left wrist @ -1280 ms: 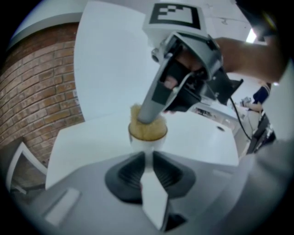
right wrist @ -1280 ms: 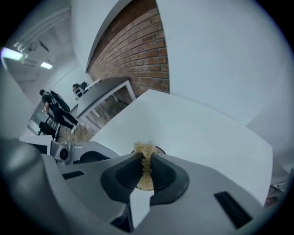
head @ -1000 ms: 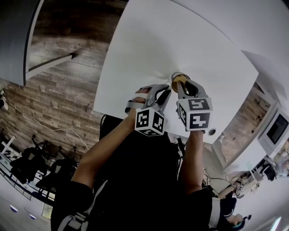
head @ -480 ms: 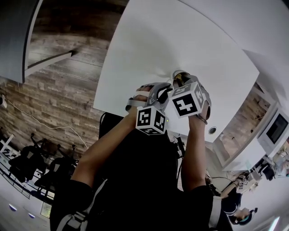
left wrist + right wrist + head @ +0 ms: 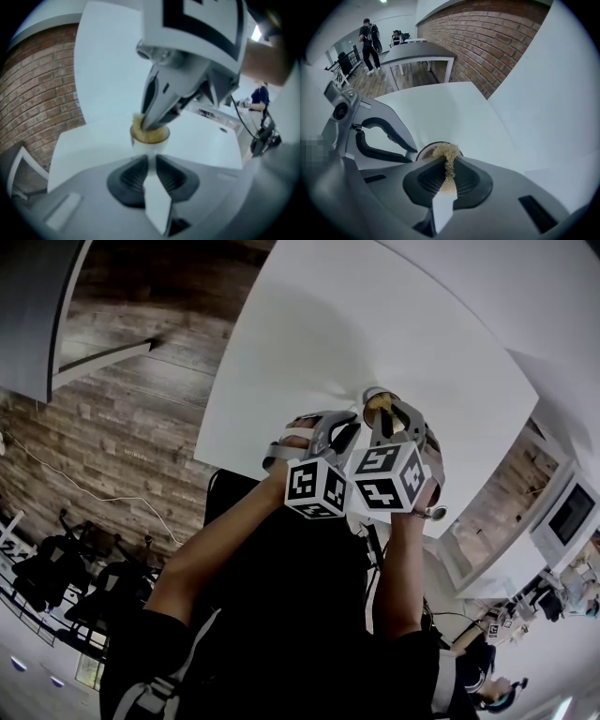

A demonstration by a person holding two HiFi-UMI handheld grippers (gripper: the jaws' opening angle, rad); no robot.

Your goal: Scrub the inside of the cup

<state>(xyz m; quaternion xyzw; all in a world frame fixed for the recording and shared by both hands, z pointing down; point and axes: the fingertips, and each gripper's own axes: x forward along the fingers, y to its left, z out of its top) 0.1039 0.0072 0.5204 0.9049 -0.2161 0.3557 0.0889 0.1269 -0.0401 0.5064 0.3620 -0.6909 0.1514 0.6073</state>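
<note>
Towards the near edge of a white table (image 5: 375, 315): a small white cup (image 5: 150, 143), upright, its mouth filled with a yellowish fibre scrubber (image 5: 445, 151). Left gripper (image 5: 151, 158) drawn narrow, pads pressed on a white part at the cup's near side (handle or wall, hard to tell which). Right gripper (image 5: 448, 161) tipped steeply down over the cup, pinched tight on the scrubber, the tuft pushed into the mouth and spilling a little over the rim.

Not much of the cup on show anywhere. In the head view, both grippers crowded side by side in front of it, with only a sliver of rim and yellow past the right jaws' tips. In the left gripper view, the right gripper's grey jaws planted in the opening, blocking the inside. In the right gripper view, that gripper's own dark pads across most of the mouth, and the left gripper's open-framed jaw just beside the rim.

Around: a brick wall (image 5: 487, 42) beyond the table; plank floor (image 5: 141, 399) to the left; a dark-topped table (image 5: 417, 52) further back, with people (image 5: 368, 40) standing near it; office chairs (image 5: 56, 587) low at the left; a monitor (image 5: 572, 512) off to the right
</note>
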